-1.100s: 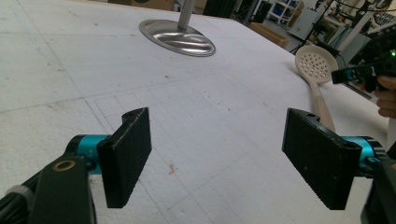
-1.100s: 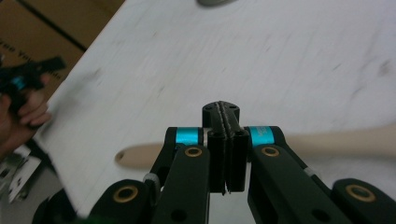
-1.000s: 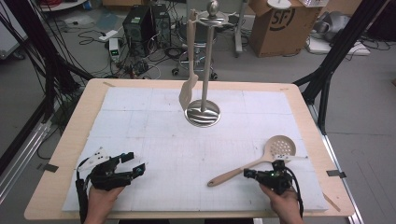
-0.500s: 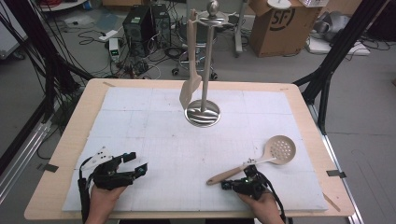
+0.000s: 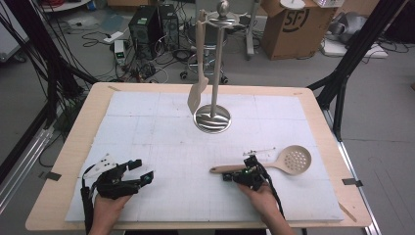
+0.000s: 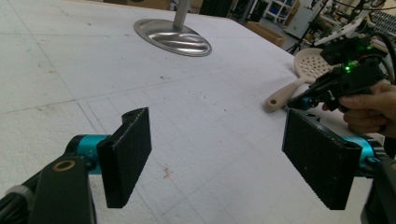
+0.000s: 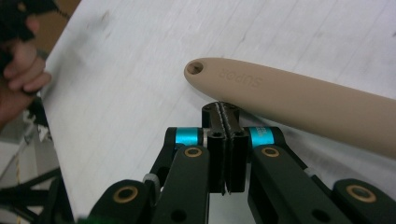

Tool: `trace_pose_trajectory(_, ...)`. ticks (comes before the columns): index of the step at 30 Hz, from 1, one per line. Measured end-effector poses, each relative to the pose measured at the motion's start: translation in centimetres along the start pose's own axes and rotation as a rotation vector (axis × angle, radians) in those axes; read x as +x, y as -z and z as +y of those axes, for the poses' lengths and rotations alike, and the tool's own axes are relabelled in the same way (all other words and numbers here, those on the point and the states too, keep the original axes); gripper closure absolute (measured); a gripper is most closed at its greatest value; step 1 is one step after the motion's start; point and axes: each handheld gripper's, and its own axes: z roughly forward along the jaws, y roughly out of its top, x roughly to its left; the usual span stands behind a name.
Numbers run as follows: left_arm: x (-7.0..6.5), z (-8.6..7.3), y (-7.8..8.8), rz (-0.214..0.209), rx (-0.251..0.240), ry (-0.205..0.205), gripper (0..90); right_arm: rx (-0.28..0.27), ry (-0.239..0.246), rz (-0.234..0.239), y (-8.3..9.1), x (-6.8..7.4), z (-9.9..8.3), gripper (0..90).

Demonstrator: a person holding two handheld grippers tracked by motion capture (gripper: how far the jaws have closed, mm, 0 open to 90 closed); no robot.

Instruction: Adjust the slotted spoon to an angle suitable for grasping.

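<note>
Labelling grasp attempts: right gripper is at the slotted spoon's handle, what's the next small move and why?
Probably open the jaws: the right gripper is shut, pads together, beside the beige spoon handle near its holed end, holding nothing. It must open before it can close around the handle.

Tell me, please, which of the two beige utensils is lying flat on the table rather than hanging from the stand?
The slotted spoon with the round perforated head lies flat, by the right gripper. The spatula hangs from the metal stand.

left hand-held gripper [image 5: 142, 172]: jaws apart | right hand-held gripper [image 5: 226, 176]: jaws closed
</note>
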Motion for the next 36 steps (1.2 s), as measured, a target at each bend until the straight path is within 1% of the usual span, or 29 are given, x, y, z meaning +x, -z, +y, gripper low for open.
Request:
trace_pose_trajectory(1, 0.0, 0.0, 0.0, 0.0, -0.001, 0.001, 24.6, -0.004, -0.012, 0.0, -0.1, -0.2, 0.2, 89.7)
trace_pose_trajectory(2, 0.0, 0.0, 0.0, -0.001, -0.001, 0.0, 24.6, -0.011, -0.009, -0.009, -0.2, -0.2, 0.4, 89.7)
trace_pose_trajectory(4, 0.0, 0.0, 0.1, 0.0, -0.002, -0.001, 24.5, -0.016, 0.007, -0.038, -0.3, -0.4, 1.0, 89.7)
trace_pose_trajectory(8, 0.0, 0.0, 0.2, 0.002, -0.008, 0.002, 24.6, -0.034, 0.019, -0.101, -0.1, -0.8, 1.9, 89.7)
trace_pose_trajectory(9, 0.1, 0.0, 0.3, 0.002, -0.008, 0.004, 24.5, -0.044, 0.015, -0.106, 0.0, -1.0, 1.9, 89.7)
trace_pose_trajectory(11, 0.1, 0.0, 0.3, 0.003, -0.008, 0.004, 24.6, -0.062, -0.009, -0.108, 0.2, -1.6, 2.1, 89.7)
trace_pose_trajectory(14, 0.1, 0.0, 0.4, 0.005, -0.011, 0.006, 24.6, -0.091, -0.043, -0.13, 0.6, -2.4, 2.2, 89.7)
trace_pose_trajectory(16, 0.2, 0.0, 0.4, 0.004, -0.012, 0.006, 24.5, -0.109, -0.056, -0.155, 1.0, -2.7, 2.2, 89.7)
trace_pose_trajectory(18, 0.2, 0.0, 0.4, 0.007, -0.011, 0.006, 24.5, -0.117, -0.075, -0.171, 1.5, -3.0, 2.2, 89.7)
trace_pose_trajectory(21, 0.1, 0.0, 0.4, 0.007, -0.009, 0.004, 24.6, -0.125, -0.088, -0.187, 2.1, -3.3, 2.0, 89.6)
trace_pose_trajectory(22, 0.1, 0.0, 0.4, 0.008, -0.008, 0.003, 24.5, -0.132, -0.088, -0.194, 2.4, -3.4, 1.9, 89.6)
trace_pose_trajectory(23, 0.1, 0.0, 0.4, 0.009, -0.009, 0.004, 24.6, -0.149, -0.086, -0.196, 2.8, -3.4, 1.8, 89.6)
trace_pose_trajectory(25, 0.1, 0.0, 0.4, 0.01, -0.007, 0.002, 24.6, -0.193, -0.099, -0.194, 3.8, -3.5, 1.8, 89.5)
trace_pose_trajectory(27, 0.1, 0.0, 0.3, 0.007, -0.006, 0.005, 24.6, -0.227, -0.107, -0.212, 4.8, -3.8, 1.9, 89.6)
trace_pose_trajectory(30, 0.1, 0.0, 0.3, 0.006, -0.003, 0.001, 24.6, -0.276, -0.149, -0.244, 6.4, -4.9, 2.0, 89.6)
trace_pose_trajectory(31, 0.1, 0.0, 0.2, 0.008, -0.003, 0.001, 24.5, -0.287, -0.171, -0.256, 6.9, -5.2, 2.0, 89.6)
trace_pose_trajectory(34, 0.1, 0.0, 0.2, 0.008, -0.002, 0.003, 24.6, -0.305, -0.199, -0.31, 7.8, -6.0, 1.9, 89.6)
trace_pose_trajectory(36, 0.1, 0.0, 0.2, 0.008, -0.003, -0.001, 24.6, -0.317, -0.212, -0.314, 8.0, -6.4, 1.9, 89.6)
